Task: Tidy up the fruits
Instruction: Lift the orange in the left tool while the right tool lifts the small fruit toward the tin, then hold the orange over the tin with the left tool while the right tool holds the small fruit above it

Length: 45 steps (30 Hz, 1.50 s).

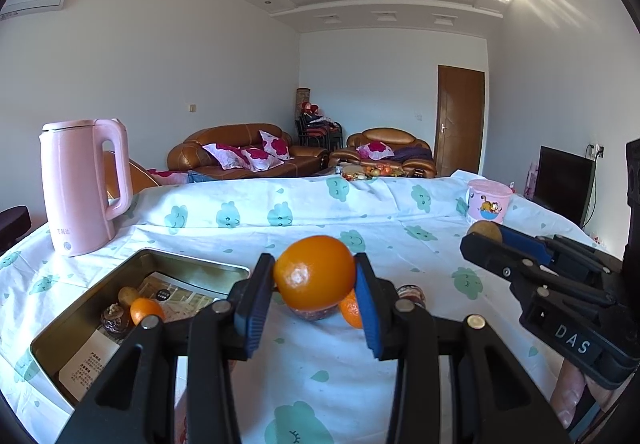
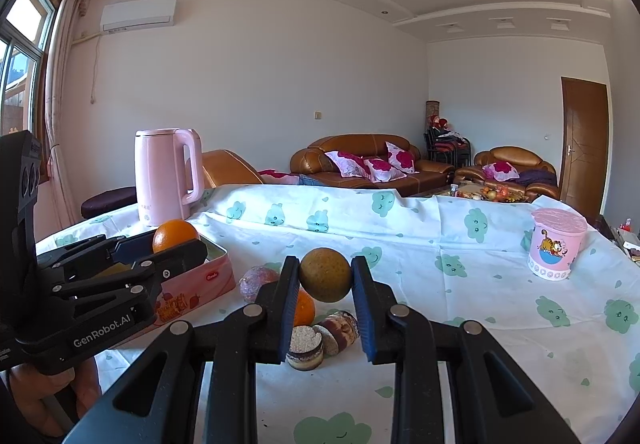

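**Both tongs loaded, fruit held over the tabletop**

My left tongs [image 1: 314,276] are clamped on an orange [image 1: 315,271], held up just right of the tin [image 1: 80,308]. My right tongs [image 2: 325,276] grip a brownish-green round fruit [image 2: 325,275] above the loose pile.

Tin: metal inside, pink outside, w/ a printed leaflet on the bottom. In it sit a small orange [image 1: 145,309], a tan fruit [image 1: 128,295] and a dark brown wrinkled piece [image 1: 114,318], all bunched in one corner.

Loose on the cloth by the tin: a purple fruit [image 2: 258,281], another orange [image 2: 304,308] and some brown round pieces [image 2: 324,336].

Tabletop has a white cloth w/ green clouds [image 2: 460,308]. Pink kettle [image 2: 168,176] behind the tin, pink lidded cup [image 2: 556,242] far right. Room: brown leather sofas w/ pink cushions [image 2: 360,162], wood door [image 2: 584,140].
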### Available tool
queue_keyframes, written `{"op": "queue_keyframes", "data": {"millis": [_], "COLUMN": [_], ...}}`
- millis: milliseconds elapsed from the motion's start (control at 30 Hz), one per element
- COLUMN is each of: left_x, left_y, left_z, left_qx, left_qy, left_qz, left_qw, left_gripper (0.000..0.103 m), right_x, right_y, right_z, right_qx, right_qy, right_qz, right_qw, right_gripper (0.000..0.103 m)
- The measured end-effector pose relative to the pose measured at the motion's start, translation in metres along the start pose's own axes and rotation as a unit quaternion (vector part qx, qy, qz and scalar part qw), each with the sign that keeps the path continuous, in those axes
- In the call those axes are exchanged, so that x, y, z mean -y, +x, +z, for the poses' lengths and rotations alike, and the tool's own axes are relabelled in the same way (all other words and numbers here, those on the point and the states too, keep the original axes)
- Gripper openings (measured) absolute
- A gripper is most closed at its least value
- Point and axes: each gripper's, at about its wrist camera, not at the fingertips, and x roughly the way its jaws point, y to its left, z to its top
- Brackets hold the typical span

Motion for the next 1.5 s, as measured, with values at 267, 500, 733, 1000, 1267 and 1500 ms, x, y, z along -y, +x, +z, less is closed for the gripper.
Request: {"op": "queue_keyframes", "data": {"millis": [267, 500, 733, 1000, 1267, 1500], "left_x": [-0.017, -0.047, -0.069, -0.09, -0.114, -0.131], "left_y": [-0.004, -0.009, -0.01, -0.016, -0.018, -0.019], "left_z": [-0.001, 0.001, 0.0, -0.002, -0.004, -0.006], "left_qx": [-0.018, -0.03, -0.04, -0.042, -0.05, -0.056], "left_qy": [-0.013, -0.031, -0.034, -0.039, -0.051, -0.059], "left_qz": [0.004, 0.032, 0.061, 0.082, 0.106, 0.12], "left_qw": [0.9997, 0.9986, 0.9968, 0.995, 0.9918, 0.9894], "left_gripper": [0.041, 0.041, 0.041, 0.041, 0.041, 0.041], "right_x": [-0.008, -0.037, -0.062, -0.089, -0.116, -0.133], "right_y": [0.005, 0.015, 0.029, 0.044, 0.058, 0.071], "right_z": [0.005, 0.024, 0.036, 0.041, 0.041, 0.039], "right_qx": [-0.004, -0.001, -0.008, -0.019, -0.029, -0.041], "right_qy": [0.002, -0.018, -0.028, -0.044, -0.063, -0.07], "right_qz": [0.015, 0.05, 0.082, 0.105, 0.123, 0.136], "right_qw": [1.0, 0.999, 0.996, 0.993, 0.99, 0.987], "right_gripper": [0.028, 0.028, 0.028, 0.028, 0.028, 0.028]}}
